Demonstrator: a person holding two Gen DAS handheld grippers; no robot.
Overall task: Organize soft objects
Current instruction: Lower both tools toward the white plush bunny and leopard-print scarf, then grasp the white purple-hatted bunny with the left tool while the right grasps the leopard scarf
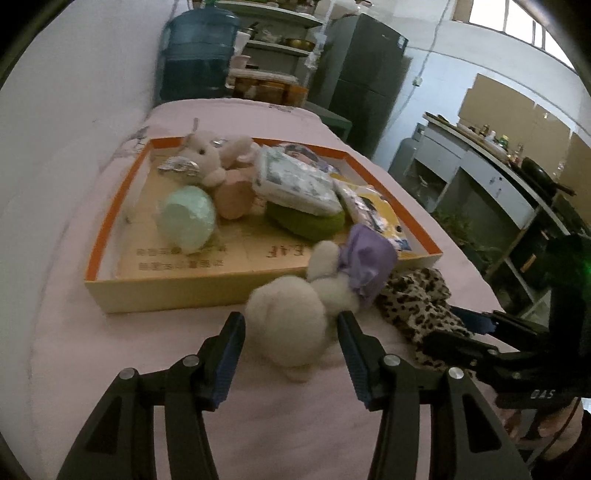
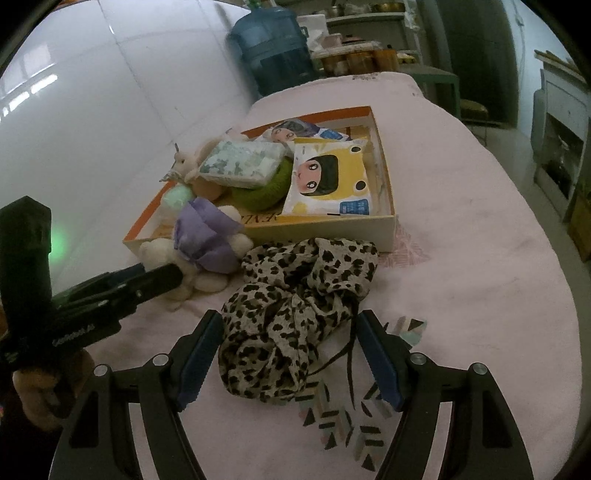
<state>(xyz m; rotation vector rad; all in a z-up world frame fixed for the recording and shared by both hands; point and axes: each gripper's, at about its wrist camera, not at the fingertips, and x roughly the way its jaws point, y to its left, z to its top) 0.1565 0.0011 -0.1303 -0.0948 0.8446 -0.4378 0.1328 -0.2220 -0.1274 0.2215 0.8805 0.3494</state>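
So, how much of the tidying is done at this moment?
Done: several soft things, such as a plush rabbit and tissue packs, already lie in the box. In hand: nothing gripped; the open left tool brackets the white plush toy, the open right tool the leopard cloth. Left: both go in.

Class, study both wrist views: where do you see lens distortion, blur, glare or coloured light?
Left wrist view: fisheye bends the orange-edged box; the white plush toy looks soft and blurred; windows are blown out. Right wrist view: reflections streak the white wall; a green glow sits beside the other gripper's body; dark vignette corners.
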